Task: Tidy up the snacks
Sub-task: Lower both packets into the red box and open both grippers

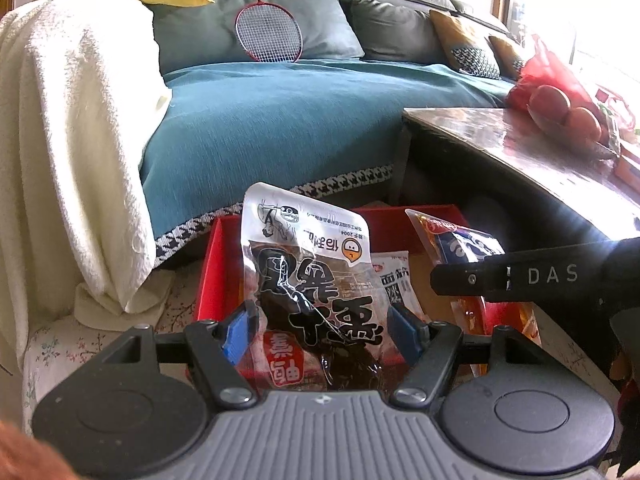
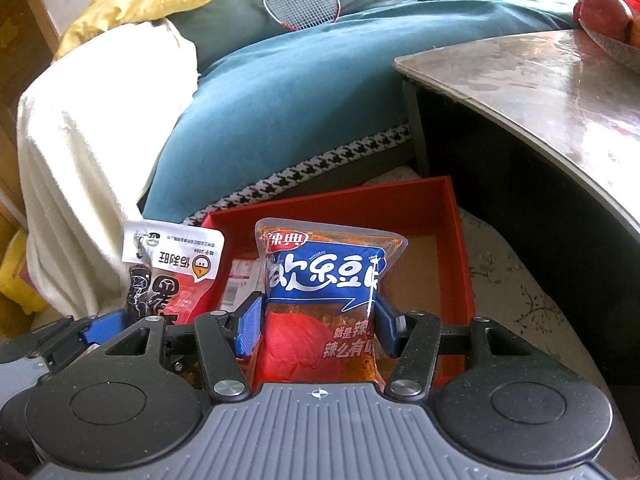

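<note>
My left gripper [image 1: 320, 330] is shut on a white and dark snack packet [image 1: 308, 272], held upright over the near edge of a red box [image 1: 212, 276]. My right gripper [image 2: 316, 326] is shut on a blue and orange snack packet [image 2: 320, 280], held upright over the same red box [image 2: 460, 240]. In the right wrist view the white and dark packet [image 2: 172, 272] and left gripper fingers [image 2: 100, 326] show at the left. In the left wrist view the blue and orange packet [image 1: 468, 248] and the right gripper's black arm [image 1: 520, 276] show at the right. A white packet [image 1: 394, 276] lies inside the box.
The box sits on a floral mat [image 2: 520, 288] on the floor. A low table [image 2: 540, 92] with fruit in a red bag [image 1: 560, 104] stands at the right. A teal sofa [image 1: 280, 120] with a cream blanket [image 1: 72, 140] and a badminton racket [image 1: 268, 32] lies behind.
</note>
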`<state>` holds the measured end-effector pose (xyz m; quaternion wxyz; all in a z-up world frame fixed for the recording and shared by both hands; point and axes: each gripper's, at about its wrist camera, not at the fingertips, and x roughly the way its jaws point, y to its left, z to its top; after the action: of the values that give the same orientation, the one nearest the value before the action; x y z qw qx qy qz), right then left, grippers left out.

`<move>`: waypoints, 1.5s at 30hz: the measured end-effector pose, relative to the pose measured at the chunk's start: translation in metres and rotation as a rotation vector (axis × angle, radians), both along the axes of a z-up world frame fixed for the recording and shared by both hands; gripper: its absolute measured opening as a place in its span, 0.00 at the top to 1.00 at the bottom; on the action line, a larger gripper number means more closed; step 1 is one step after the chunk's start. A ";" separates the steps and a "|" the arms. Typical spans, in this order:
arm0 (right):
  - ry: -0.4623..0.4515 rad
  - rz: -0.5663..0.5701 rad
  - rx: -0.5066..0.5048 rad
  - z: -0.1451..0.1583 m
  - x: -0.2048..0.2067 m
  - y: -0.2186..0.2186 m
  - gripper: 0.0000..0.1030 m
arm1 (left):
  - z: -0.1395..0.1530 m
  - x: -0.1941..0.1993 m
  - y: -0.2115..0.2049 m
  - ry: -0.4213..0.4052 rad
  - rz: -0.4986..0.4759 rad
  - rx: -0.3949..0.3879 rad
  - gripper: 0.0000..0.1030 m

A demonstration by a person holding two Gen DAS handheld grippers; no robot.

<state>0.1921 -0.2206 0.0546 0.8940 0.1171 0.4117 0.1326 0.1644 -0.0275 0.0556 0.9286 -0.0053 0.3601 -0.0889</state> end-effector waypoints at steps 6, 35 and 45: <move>0.003 -0.022 -0.002 -0.003 0.012 -0.001 0.38 | 0.000 0.010 -0.002 -0.005 0.005 0.004 0.38; 0.062 -0.087 -0.108 -0.046 0.072 0.002 0.38 | -0.033 0.079 -0.008 0.037 0.060 0.049 0.38; 0.074 -0.090 -0.145 -0.058 0.084 0.003 0.34 | -0.044 0.090 -0.014 0.057 0.063 0.072 0.38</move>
<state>0.2756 -0.2172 -0.0031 0.8895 0.0752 0.4471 0.0576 0.2539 -0.0420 0.0114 0.9200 0.0142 0.3890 -0.0464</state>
